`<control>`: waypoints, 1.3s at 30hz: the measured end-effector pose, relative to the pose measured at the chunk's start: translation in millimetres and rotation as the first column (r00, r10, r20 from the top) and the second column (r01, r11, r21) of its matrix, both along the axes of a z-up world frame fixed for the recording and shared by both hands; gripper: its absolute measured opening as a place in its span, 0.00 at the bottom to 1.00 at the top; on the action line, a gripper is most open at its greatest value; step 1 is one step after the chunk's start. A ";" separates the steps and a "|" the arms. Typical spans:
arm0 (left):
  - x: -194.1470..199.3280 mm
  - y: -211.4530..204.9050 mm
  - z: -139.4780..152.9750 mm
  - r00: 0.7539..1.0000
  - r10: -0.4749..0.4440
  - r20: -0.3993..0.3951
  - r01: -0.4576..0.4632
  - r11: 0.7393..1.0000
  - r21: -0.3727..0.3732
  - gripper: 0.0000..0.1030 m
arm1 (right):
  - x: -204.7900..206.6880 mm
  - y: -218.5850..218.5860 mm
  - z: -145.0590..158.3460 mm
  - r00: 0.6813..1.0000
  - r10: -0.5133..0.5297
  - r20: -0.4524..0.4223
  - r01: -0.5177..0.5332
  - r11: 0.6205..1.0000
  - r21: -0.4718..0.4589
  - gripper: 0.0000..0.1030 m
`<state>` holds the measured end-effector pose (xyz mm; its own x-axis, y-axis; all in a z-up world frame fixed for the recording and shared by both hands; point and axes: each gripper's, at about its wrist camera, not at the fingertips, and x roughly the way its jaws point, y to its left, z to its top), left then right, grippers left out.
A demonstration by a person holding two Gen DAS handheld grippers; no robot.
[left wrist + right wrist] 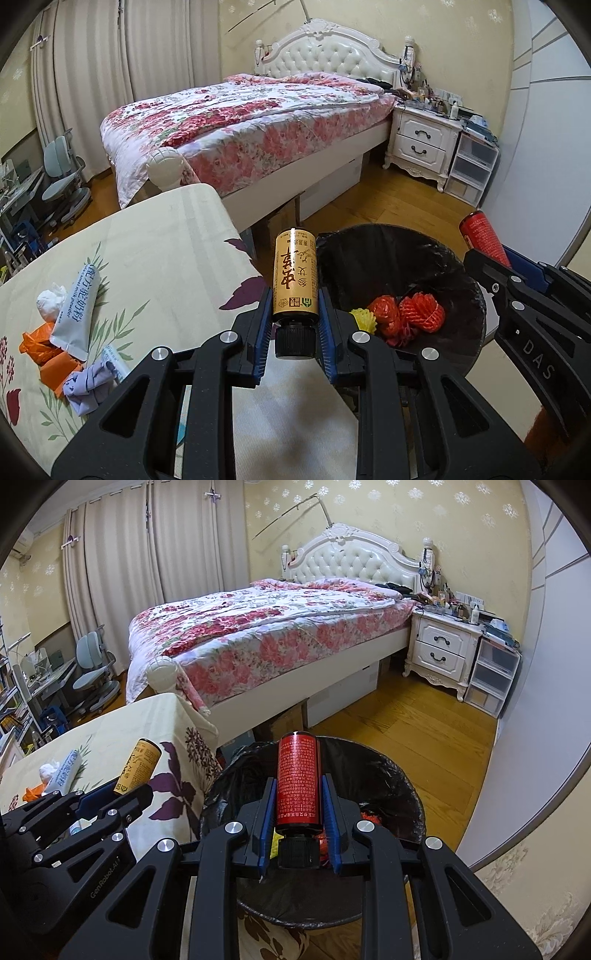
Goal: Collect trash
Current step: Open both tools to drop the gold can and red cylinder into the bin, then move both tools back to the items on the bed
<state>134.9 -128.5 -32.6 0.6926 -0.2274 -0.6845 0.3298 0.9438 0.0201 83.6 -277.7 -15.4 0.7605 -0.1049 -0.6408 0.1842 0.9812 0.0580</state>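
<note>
My left gripper (293, 299) is shut on a gold bottle (294, 273) with a black cap, held at the table's edge just left of the bin. A red bottle (298, 781) with a black cap is clamped in my shut right gripper (298, 794), directly over the black-lined trash bin (402, 775). In the left wrist view the bin (454, 266) holds red foam nets (421, 312) and a yellow one (364, 319). The right gripper (491, 254) with the red bottle (484, 236) shows at the right edge. The gold bottle (138, 766) and left gripper (110, 795) appear at the left.
On the floral tablecloth (155, 236) lie a milk powder pouch (75, 310), a white tissue ball (50, 304), orange wrappers (48, 350) and a lilac crumpled piece (90, 384). Behind stand a bed (251, 129), a nightstand (421, 144) and plastic drawers (471, 166).
</note>
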 end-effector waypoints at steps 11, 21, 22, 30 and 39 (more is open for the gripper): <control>14.4 -18.1 -1.6 1.000 -0.009 0.016 0.009 1.000 0.030 0.25 | 5.9 -18.9 -6.2 0.999 -0.036 -0.014 0.036 0.999 0.015 0.24; 13.8 -16.2 -1.2 0.999 0.009 0.046 -0.011 0.999 0.044 0.59 | 6.5 -22.5 -7.3 0.998 -0.069 -0.013 0.069 0.998 0.000 0.36; 13.8 -15.0 -0.6 0.999 0.010 0.048 -0.012 0.999 0.044 0.61 | 5.2 -23.5 -6.9 0.997 -0.074 -0.007 0.074 0.997 -0.002 0.41; 10.4 -1.9 7.0 0.997 0.046 0.069 -0.049 0.997 0.052 0.80 | -4.1 -20.7 0.8 0.996 -0.090 0.026 0.091 0.995 -0.030 0.67; -7.0 35.6 10.7 0.989 0.117 0.090 -0.126 0.987 0.099 0.84 | -10.5 8.6 0.7 0.999 -0.044 0.020 0.044 0.999 -0.024 0.73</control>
<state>127.9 -92.9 -21.9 0.7663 -0.0690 -0.6388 0.2060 0.9681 0.1425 73.1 -269.2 -14.8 0.7668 -0.1540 -0.6231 0.2265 0.9733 0.0382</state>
